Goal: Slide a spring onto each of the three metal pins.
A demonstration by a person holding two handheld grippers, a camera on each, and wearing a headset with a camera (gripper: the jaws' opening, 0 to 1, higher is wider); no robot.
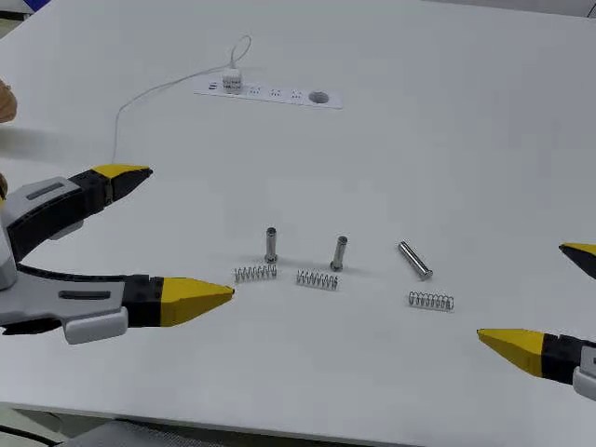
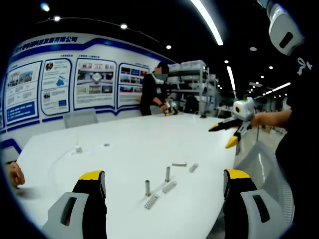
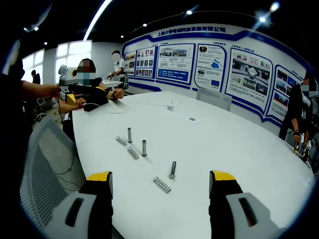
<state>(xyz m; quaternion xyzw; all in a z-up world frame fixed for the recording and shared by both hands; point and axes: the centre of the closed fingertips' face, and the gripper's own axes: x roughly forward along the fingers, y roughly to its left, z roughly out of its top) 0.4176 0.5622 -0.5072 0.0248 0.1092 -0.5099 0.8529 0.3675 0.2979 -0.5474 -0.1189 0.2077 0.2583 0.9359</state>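
Two metal pins (image 1: 271, 245) (image 1: 340, 252) stand upright on the white table (image 1: 447, 149). A third pin (image 1: 415, 261) lies on its side to their right. A spring lies in front of each pin: left spring (image 1: 255, 273), middle spring (image 1: 318, 279), right spring (image 1: 431, 300). My left gripper (image 1: 177, 233) hovers open to the left of the pins, holding nothing. My right gripper (image 1: 535, 296) is open at the right edge, also holding nothing. The left gripper view has the pins (image 2: 147, 187) (image 2: 167, 174) ahead of its open gripper (image 2: 164, 175). In the right gripper view the lying pin (image 3: 173, 169) and its spring (image 3: 161, 184) sit between the spread fingertips (image 3: 99, 177).
A white power strip (image 1: 270, 93) with a plugged-in charger and thin cable (image 1: 149, 93) lies at the back of the table. A hand (image 1: 5, 101) rests at the far left edge. A mesh chair (image 3: 45, 164) stands by the near table edge. Other people stand beyond the table.
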